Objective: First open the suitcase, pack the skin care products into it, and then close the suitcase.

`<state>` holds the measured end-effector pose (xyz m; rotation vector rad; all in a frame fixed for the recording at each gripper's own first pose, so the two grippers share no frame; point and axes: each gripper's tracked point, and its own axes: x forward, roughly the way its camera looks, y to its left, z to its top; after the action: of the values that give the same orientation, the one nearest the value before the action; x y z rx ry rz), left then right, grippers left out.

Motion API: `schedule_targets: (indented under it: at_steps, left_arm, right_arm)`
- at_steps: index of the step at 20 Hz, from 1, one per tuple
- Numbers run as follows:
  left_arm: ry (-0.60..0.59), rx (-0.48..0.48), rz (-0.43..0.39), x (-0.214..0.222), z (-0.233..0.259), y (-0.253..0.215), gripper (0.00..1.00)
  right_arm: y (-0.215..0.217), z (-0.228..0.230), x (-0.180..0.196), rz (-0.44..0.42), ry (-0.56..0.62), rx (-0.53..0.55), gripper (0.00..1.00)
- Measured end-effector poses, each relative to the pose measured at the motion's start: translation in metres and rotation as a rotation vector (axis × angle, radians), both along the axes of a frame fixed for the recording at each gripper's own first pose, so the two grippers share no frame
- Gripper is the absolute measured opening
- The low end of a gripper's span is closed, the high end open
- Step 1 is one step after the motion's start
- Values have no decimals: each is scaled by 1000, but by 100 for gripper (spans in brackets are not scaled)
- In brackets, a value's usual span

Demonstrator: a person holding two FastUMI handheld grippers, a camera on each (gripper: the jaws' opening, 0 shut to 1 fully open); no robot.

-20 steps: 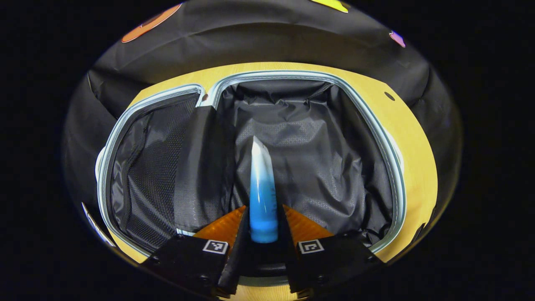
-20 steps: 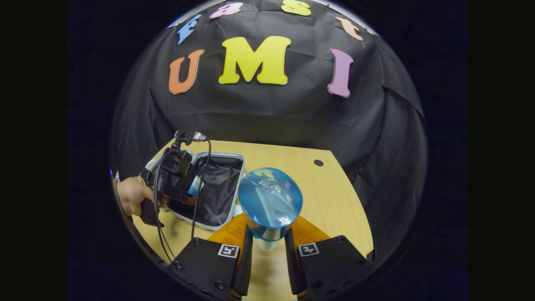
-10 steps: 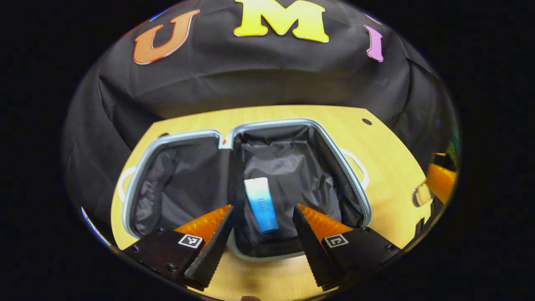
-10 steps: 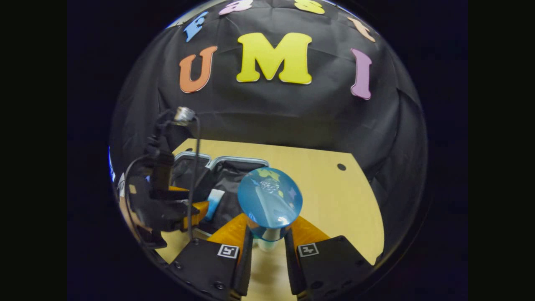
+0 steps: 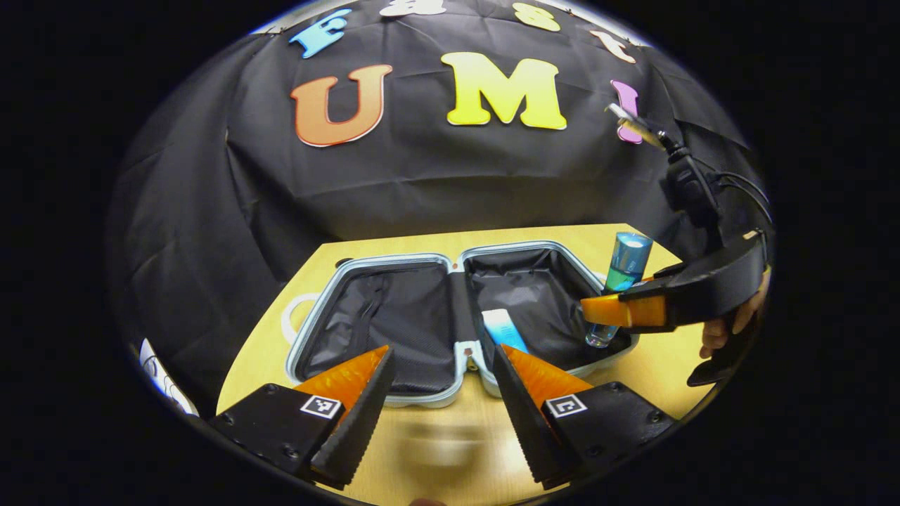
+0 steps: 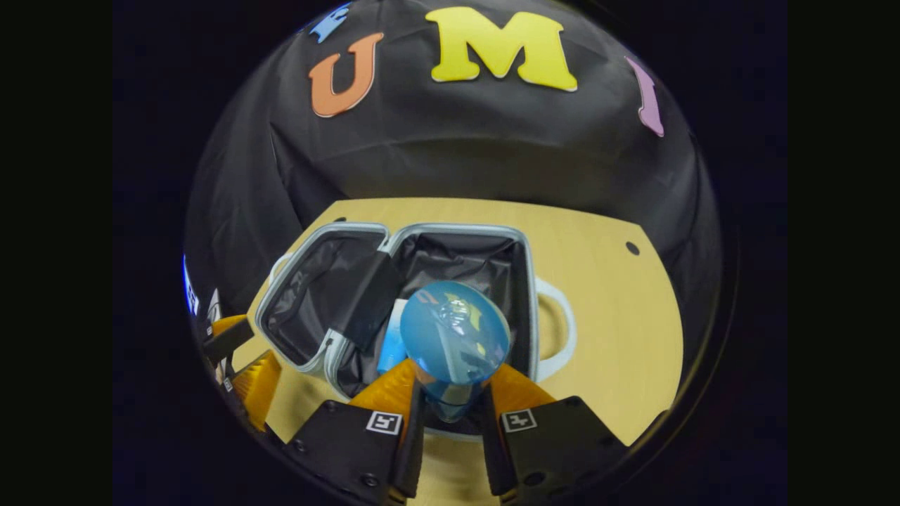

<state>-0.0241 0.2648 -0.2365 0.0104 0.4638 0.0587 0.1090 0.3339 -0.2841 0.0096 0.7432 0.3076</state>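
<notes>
Bottle [image 6: 454, 344] between right hand-held gripper [image 6: 451, 411] fingers

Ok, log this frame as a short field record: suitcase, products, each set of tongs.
suitcase: open flat on the table, both halves lined in dark fabric
tube: white and blue tube lying inside the right half
bottle: blue bottle upright, over the right half, not yet released
left tongs: open, holding nothing, in front of the suitcase
right tongs: shut on the bottle
stage: packing under way
</notes>
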Motion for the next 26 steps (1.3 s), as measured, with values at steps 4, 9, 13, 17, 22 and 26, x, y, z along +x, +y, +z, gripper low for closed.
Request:
schedule_targets:
  at_steps: [4, 9, 13, 17, 22, 26]
  left_arm:
    - [-18, -39, 56, -14, -5, 29, 89]
    - [-12, -65, 123, -20, -15, 65, 89]
    - [13, -102, 182, -25, -26, 89, 90]
    - [14, -106, 218, -27, -31, 112, 90]
    - [-5, -120, 277, -24, -28, 145, 90]
    - [-14, -122, 282, -23, -26, 161, 89]
  right_arm:
    - [11, -31, 4, -11, 89, -27, 33]
    - [17, -48, 28, -82, 172, -37, 34]
    - [23, -54, 47, -123, 181, -44, 35]
    - [25, -66, 60, -143, 200, -66, 35]
    - [27, -77, 68, -178, 251, -85, 34]
    - [26, -74, 70, -189, 258, -76, 39]
